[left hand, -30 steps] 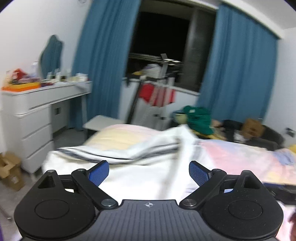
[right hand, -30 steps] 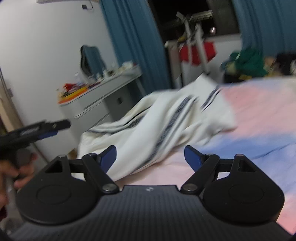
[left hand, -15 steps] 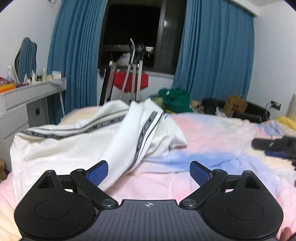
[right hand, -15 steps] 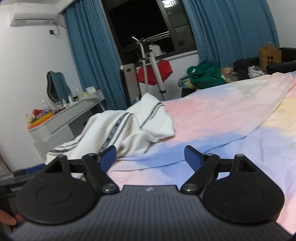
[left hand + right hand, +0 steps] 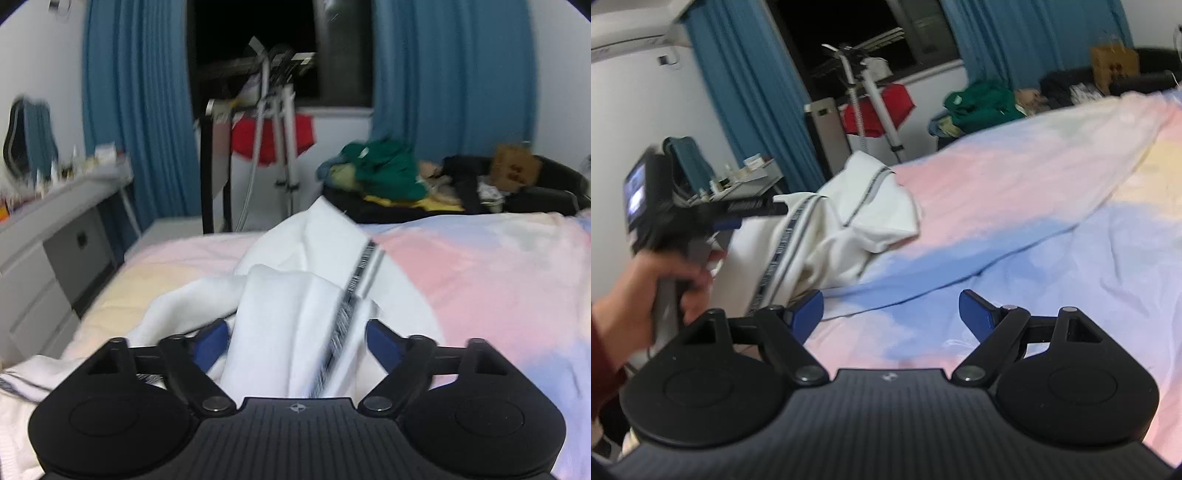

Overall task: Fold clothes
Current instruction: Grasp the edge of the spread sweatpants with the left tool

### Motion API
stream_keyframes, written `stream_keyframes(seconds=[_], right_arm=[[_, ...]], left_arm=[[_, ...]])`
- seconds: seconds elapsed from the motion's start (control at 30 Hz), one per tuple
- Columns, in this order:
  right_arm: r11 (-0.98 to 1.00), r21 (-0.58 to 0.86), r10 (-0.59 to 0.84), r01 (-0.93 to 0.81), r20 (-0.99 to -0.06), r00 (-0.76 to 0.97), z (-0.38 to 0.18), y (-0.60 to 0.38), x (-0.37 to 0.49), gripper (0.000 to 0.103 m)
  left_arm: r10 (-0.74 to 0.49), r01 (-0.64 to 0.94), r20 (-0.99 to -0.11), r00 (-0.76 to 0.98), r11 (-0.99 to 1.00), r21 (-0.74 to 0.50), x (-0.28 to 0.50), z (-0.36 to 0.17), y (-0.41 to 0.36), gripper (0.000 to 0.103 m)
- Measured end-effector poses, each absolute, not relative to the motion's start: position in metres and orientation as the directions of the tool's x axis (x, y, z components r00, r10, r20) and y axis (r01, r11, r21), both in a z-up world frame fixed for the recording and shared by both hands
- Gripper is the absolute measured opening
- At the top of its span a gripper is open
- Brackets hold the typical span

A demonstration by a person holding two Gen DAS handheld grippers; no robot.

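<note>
The white garment (image 5: 295, 332) lies between the closing left claw (image 5: 297, 341), not yet pinched.

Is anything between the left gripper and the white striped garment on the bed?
Nothing visible. The white garment with dark striped trim already lies bunched between the closing jaws of the left gripper; no other object intervenes.

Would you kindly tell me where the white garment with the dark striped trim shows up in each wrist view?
Left wrist: the white garment fills the lower centre, a fold of it between the closing left gripper jaws.
Right wrist: it lies left of centre, beyond the open right gripper.
Shared landmark: the red cloth on the drying rack.
</note>
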State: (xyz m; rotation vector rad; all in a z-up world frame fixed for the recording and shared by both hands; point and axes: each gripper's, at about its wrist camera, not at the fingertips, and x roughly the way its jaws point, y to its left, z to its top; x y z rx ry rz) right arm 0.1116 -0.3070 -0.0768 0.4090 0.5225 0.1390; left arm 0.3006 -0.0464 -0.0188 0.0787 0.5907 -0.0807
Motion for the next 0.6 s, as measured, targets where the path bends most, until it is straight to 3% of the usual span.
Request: stream_keyframes(seconds=[0.03,0.1,0.13,0.2,0.37,0.6], right_arm=[[0.907,0.42,0.229,-0.015,-0.465,0.855,-0.081,-0.308,0.117,0.083],[0.903,0.43,0.234,-0.006,-0.478,0.846,-0.089,-0.309,0.129,0.083],[0.904,0.429,0.235,-0.006,-0.484,0.843,-0.093,-0.309,0.135,0.083],[0.909,0.416,0.232,-0.004,-0.499,0.835,-0.101,-0.306,0.146,0.083],[0.918,0.396,0.205,0.017,-0.51,0.835,-0.107,-0.314,0.155,0.083],[0.887,0.46,0.201,0.051,-0.483,0.852,-0.103,-0.326,0.148,0.083]], left_arm=[[-0.044,0.079,-0.577,0.816,0.996,0.036,0.319,-0.021,-0.044,0.07],[-0.024,0.058,-0.586,0.81,0.997,0.04,0.341,-0.021,-0.044,0.046],[-0.013,0.052,-0.585,0.811,0.997,0.049,0.35,-0.02,-0.045,0.023],[-0.058,0.086,-0.566,0.823,0.996,0.023,0.351,-0.013,-0.045,0.006],[-0.209,0.235,-0.462,0.862,0.972,-0.001,0.305,0.017,-0.046,0.003],[-0.397,0.431,-0.38,0.835,0.903,0.004,0.163,0.03,-0.053,0.003]])
